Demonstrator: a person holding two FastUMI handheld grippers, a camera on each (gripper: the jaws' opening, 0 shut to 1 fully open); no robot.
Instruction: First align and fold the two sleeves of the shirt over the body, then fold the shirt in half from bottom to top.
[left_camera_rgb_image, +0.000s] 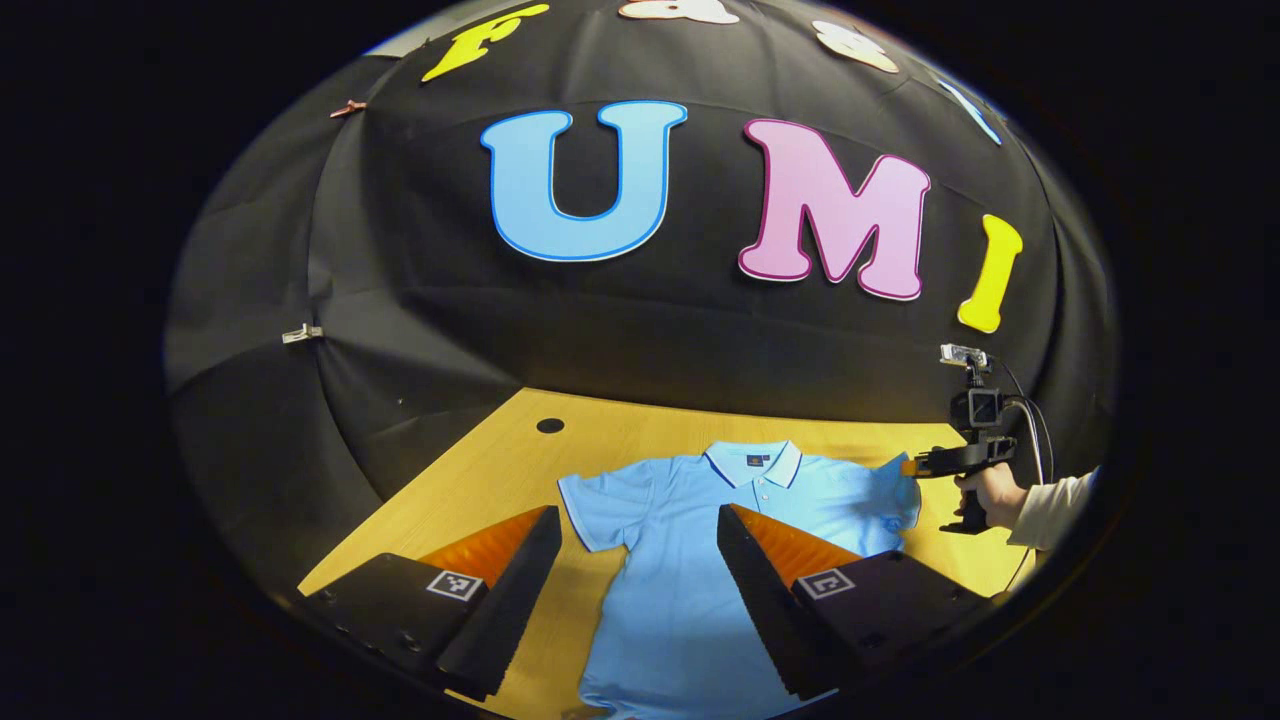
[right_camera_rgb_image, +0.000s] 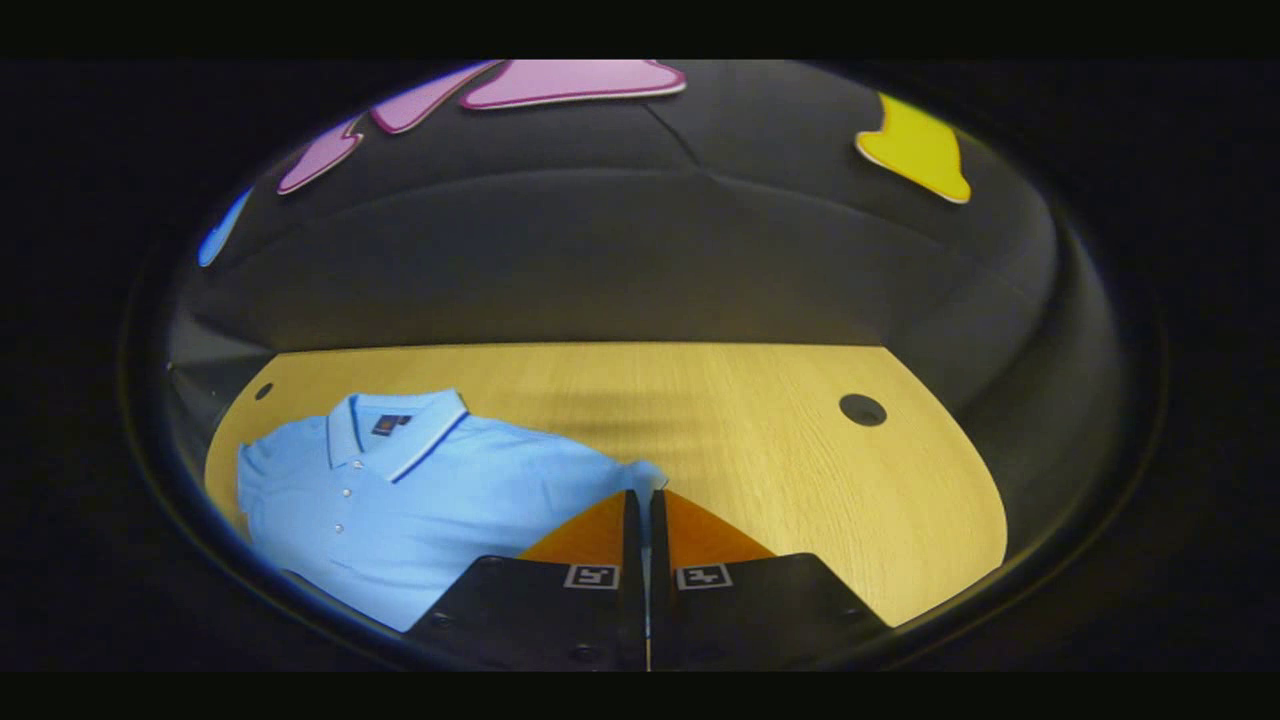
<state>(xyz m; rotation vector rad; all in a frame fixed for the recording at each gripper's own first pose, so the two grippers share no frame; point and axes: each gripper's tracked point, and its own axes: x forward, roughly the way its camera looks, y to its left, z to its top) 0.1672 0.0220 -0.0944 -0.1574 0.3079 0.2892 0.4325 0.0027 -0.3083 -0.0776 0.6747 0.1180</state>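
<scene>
My shirt (left_camera_rgb_image: 690, 530) lies flat on the desk (right_camera_rgb_image: 750, 420), not folded yet. My right gripper (right_camera_rgb_image: 645, 500) has its jaws pinched on the sleeve (right_camera_rgb_image: 640, 472) tip. My left gripper (left_camera_rgb_image: 635, 540) waits, jaws wide apart, above the shirt. Both sleeves and the bottom fold are left

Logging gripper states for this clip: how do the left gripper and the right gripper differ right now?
The left gripper is open, its fingers spread wide above the light blue polo shirt, holding nothing; the right gripper is shut, its fingers pinching the edge of the shirt's sleeve. The left hangs over the shirt's body, the right sits at the shirt's side edge. Both work over the same wooden table.
</scene>
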